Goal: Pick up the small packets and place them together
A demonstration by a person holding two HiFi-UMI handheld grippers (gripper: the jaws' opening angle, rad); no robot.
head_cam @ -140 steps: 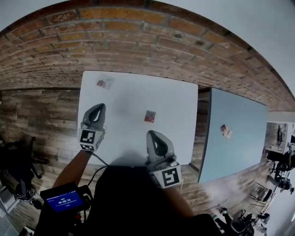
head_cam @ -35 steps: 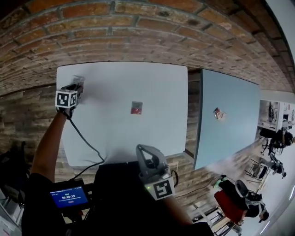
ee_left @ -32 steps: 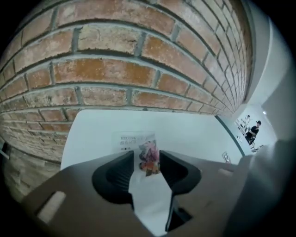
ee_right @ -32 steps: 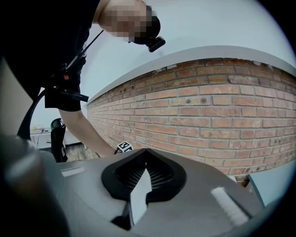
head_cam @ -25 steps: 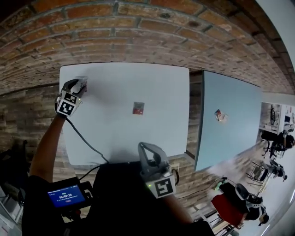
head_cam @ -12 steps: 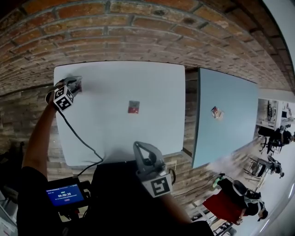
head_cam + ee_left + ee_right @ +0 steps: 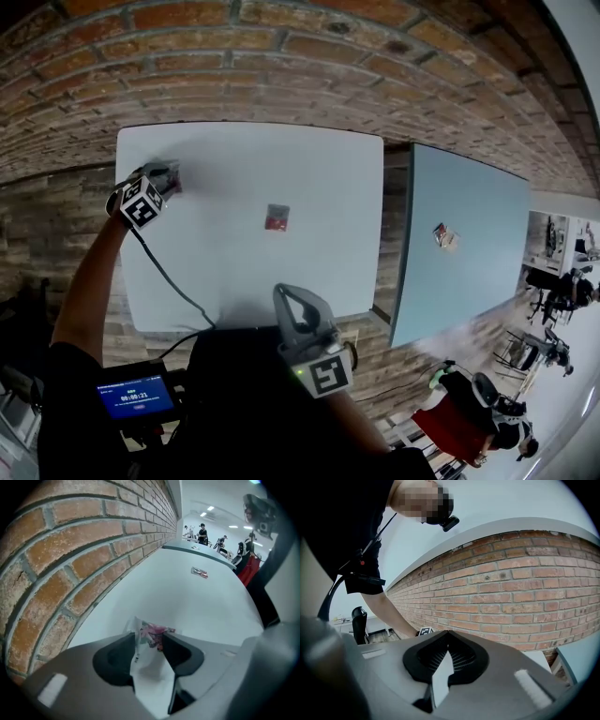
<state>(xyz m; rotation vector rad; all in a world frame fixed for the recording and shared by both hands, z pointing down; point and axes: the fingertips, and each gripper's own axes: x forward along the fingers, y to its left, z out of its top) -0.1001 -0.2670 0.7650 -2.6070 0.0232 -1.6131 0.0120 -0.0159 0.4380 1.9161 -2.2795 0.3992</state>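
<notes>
Blue screen [image 7: 138, 397], lower left of head view: timer 00:00:21. Red packet [image 7: 276, 217] print too small to read.

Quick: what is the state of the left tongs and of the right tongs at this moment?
Left tongs: closed on a small packet.
Right tongs: closed, holding nothing.

The brick wall [image 7: 281, 66] is red-brown with grey mortar lines, the near table [image 7: 309, 169] white, the far table [image 7: 478, 216] pale blue-grey. The left gripper [image 7: 149, 641] and right gripper [image 7: 447, 653] are grey with black pads, each with a black-and-white marker cube [image 7: 141, 203]. The clear packet [image 7: 152, 632] bears pink-red print; the middle packet [image 7: 276, 217] looks red and dark, though small.
</notes>
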